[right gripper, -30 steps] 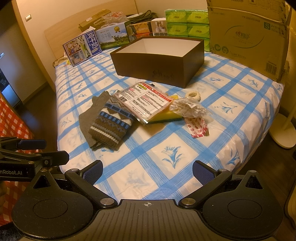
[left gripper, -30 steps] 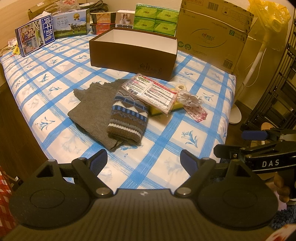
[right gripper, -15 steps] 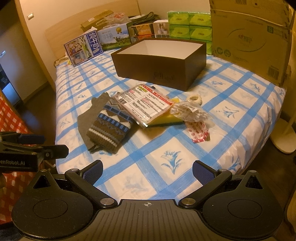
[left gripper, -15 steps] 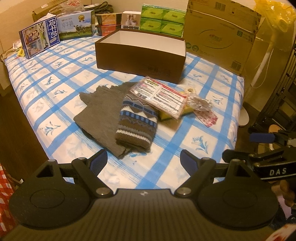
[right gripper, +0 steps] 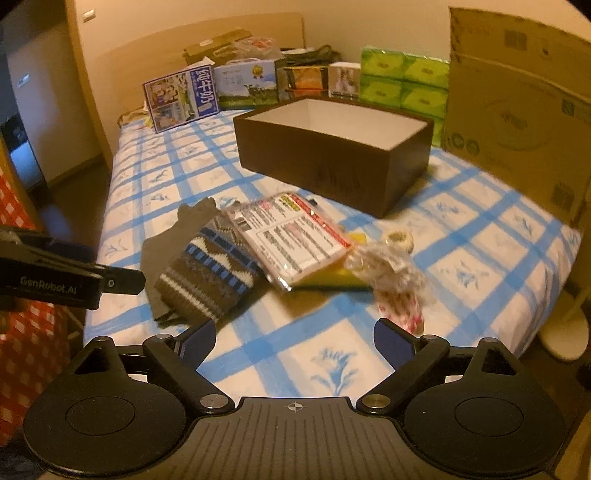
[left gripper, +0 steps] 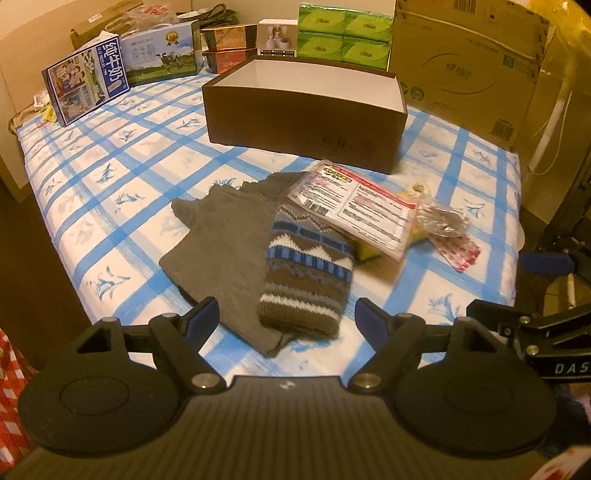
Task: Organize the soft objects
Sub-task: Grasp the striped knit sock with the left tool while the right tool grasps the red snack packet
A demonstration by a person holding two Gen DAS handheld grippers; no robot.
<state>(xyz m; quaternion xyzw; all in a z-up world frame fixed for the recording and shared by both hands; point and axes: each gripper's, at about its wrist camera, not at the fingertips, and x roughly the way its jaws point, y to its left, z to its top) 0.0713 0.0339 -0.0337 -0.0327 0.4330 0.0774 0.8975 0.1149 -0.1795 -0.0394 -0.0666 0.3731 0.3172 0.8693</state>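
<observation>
A brown, blue and white patterned knit piece (left gripper: 306, 273) (right gripper: 207, 273) lies on a flat grey knit cloth (left gripper: 221, 251) (right gripper: 162, 251) on the checked bed. My left gripper (left gripper: 286, 321) hovers just short of the patterned knit's near end. Its jaws are wide and closing, and the pads touch nothing. My right gripper (right gripper: 295, 338) hangs over the bed's near edge, right of the knits. Its jaws are also closing, with only bedsheet between them. An open dark brown box (left gripper: 306, 110) (right gripper: 332, 155) with a white inside stands behind the pile.
A printed plastic packet (left gripper: 354, 210) lies on a yellow sponge (right gripper: 332, 280), beside a clear crinkled bag (left gripper: 443, 219), a red-and-white packet (right gripper: 400, 306) and a tape roll (right gripper: 397, 238). Cartons, green tissue packs (left gripper: 343, 33) and a large cardboard box (left gripper: 465, 70) line the far side.
Both grippers have come closer to the pile and lower, so the knits look larger. Both pairs of fingers stand slightly narrower. The right view has tilted.
</observation>
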